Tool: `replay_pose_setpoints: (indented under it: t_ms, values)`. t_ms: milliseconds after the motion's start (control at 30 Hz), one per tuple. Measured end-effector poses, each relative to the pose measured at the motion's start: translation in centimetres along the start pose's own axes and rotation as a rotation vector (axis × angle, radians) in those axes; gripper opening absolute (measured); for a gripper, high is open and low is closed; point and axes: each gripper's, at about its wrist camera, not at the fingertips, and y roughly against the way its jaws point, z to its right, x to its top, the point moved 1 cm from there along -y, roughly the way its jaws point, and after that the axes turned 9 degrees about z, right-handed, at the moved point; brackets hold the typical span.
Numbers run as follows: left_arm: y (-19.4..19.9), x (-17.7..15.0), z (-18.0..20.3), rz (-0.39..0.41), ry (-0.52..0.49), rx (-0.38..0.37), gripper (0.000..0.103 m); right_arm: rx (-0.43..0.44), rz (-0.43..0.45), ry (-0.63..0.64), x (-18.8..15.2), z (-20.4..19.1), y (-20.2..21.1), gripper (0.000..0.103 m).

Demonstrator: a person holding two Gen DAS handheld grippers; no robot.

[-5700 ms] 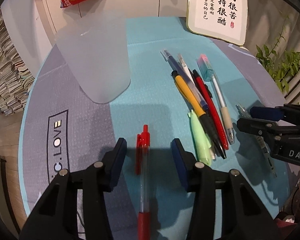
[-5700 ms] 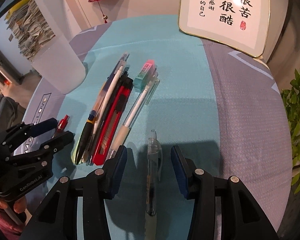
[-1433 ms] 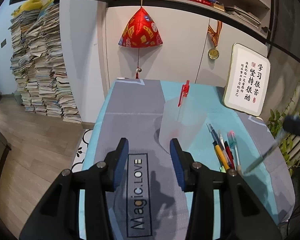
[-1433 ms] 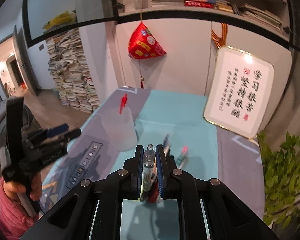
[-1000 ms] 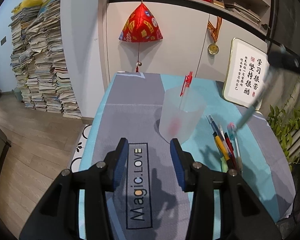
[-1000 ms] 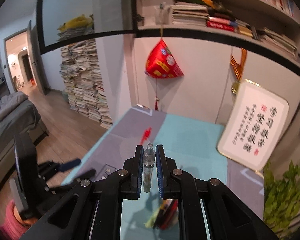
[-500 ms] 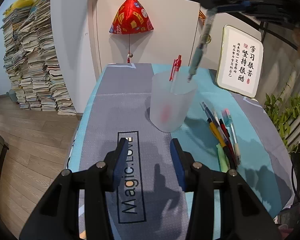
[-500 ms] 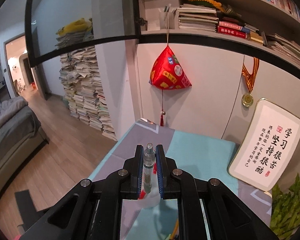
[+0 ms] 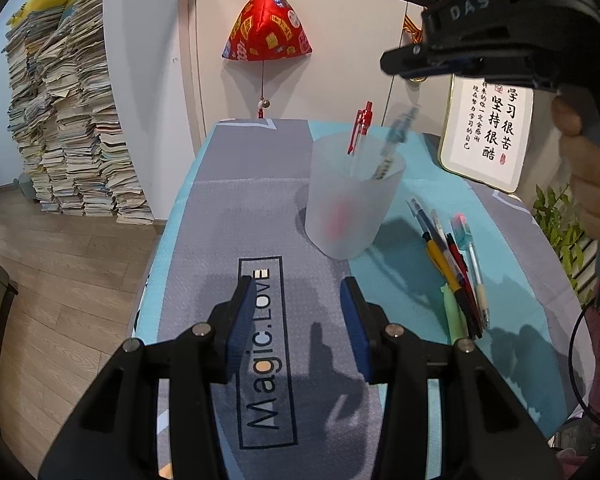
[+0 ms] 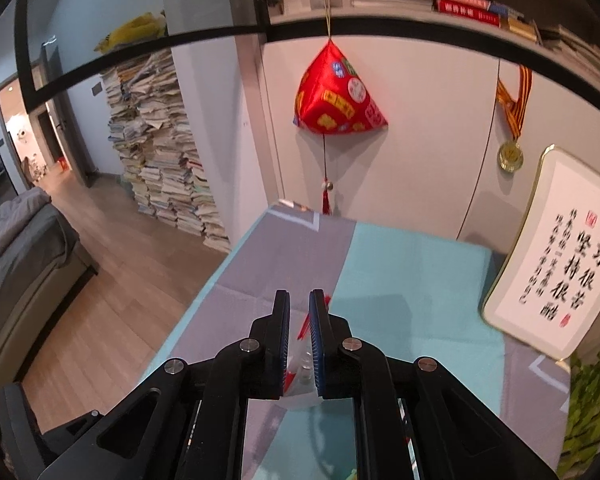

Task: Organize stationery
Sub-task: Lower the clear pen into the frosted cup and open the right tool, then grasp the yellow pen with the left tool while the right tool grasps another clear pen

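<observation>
A frosted translucent cup (image 9: 350, 200) stands upright on the mat. A red pen (image 9: 361, 127) leans inside it, and a clear pen (image 9: 396, 138), blurred, drops in beside it. My right gripper (image 9: 400, 68) hangs above the cup in a person's hand (image 9: 588, 168). Its jaws are closing with nothing between them. In the right wrist view my right gripper (image 10: 299, 300) looks down on the cup (image 10: 300, 394), with the red pen (image 10: 304, 328) and the clear pen (image 10: 306, 364) below the pads. My left gripper (image 9: 300, 320) is open and empty over the grey part of the mat, short of the cup.
Several pens and a green highlighter (image 9: 454, 268) lie in a bundle right of the cup. A framed calligraphy board (image 9: 488, 136) leans at the back right. The mat (image 9: 228, 208) ends at the table's left edge above the wooden floor. A plant (image 9: 560, 224) is at the right.
The right gripper carried the clear pen over the cup and came lower; the pen has left its jaws and is dropping into the cup. The left gripper stayed put.
</observation>
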Motion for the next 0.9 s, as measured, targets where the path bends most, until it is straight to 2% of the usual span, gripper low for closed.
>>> replay_pose_setpoints:
  t_ms: [267,600,733,900]
  values:
    - [-0.2,-0.1,0.0,-0.010,0.005,0.001,0.041,-0.002,-0.011,-0.020,-1.1,0.9,0.5,0.011]
    - [-0.3,-0.3,1.1,-0.022,-0.012,-0.032,0.042,-0.026,-0.025,-0.020,-4.1,4.1,4.3,0.011]
    - [-0.5,-0.4,2.3,-0.034,-0.030,-0.057,0.042,-0.079,-0.075,-0.060,-6.6,6.9,4.7,0.011]
    - [-1.1,-0.6,4.5,-0.060,-0.065,-0.100,0.042,-0.126,-0.189,-0.131,-11.1,10.0,3.6,0.011]
